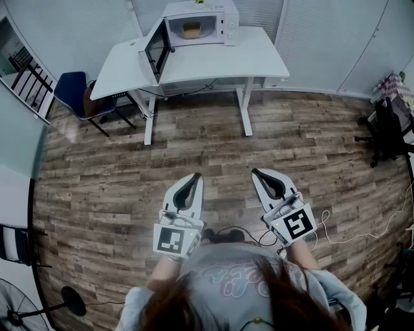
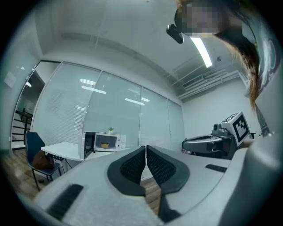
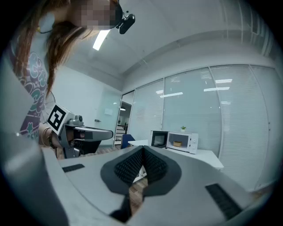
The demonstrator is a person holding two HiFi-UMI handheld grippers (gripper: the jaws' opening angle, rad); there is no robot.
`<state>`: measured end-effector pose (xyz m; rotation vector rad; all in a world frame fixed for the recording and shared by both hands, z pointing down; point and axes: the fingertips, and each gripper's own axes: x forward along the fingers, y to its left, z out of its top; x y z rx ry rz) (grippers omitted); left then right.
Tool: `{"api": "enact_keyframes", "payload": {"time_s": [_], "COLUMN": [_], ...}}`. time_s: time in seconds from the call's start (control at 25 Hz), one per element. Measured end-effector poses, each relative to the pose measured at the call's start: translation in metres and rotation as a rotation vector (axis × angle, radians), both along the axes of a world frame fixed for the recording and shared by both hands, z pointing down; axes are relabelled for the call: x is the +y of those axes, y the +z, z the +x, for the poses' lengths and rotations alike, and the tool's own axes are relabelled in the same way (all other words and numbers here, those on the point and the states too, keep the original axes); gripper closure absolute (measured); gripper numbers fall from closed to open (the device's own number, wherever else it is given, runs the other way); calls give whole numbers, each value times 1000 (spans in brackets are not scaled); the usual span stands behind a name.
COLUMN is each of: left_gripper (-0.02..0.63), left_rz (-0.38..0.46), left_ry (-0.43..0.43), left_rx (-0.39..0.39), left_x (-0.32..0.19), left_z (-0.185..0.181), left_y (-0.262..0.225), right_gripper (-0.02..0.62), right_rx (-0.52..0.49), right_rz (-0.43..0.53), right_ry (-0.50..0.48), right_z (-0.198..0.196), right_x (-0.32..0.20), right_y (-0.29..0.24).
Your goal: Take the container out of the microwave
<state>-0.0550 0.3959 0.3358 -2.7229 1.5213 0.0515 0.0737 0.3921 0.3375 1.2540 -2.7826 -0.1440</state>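
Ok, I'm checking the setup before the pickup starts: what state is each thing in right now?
Microwave door: swung open to the left.
Container: inside the microwave, untouched.
Left gripper: jaws shut, empty, far back from the desk.
Right gripper: jaws shut, empty, also far back.
Small plant: upright on top of the microwave.

The head camera looks steeply down from above the person onto the brown wood-plank floor (image 1: 213, 149). The white rectangular desk (image 1: 259, 61) and the white open-doored microwave (image 1: 199, 24) lie far off at its top edge. Cameras on the left gripper (image 1: 194, 176) and right gripper (image 1: 256, 171) sit low, facing level along their own fingers toward that same distant desk and microwave. Each also catches the other gripper alongside.
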Motion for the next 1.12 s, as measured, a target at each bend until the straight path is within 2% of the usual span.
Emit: {"api": "enact_keyframes", "payload": {"time_s": [0.16,0.6,0.84,1.0,1.04,1.08,1.12], "left_gripper": [592,592,591,588,568,509,441], "left_rz": [1,6,32,19,16,17,26], "left_ry": [-12,-11,21,27,23,16,6], "left_rx": [25,15,20,22,25,31,37], "left_x": [-2,-5,-8,-10,-10,-11,-12], "left_z": [-3,-5,-3,-7,-10,-13,-17], "left_y": [-3,-3,-7,-5,-4,-5,-6], "right_gripper": [591,591,591,591,589,555,468], "right_rx": [3,15,-25,-54,-64,-74,-84], "right_rz": [-5,-30,-44,-28,-23,-20,-17], "right_ry": [4,23,45,70,76,81,85], "right_z": [-2,-7,-11,-16,-19,-21,-23], "right_x": [-1,-9,-15,-17,-17,-17,-18], "right_y": [1,7,9,8,7,7,6]}}
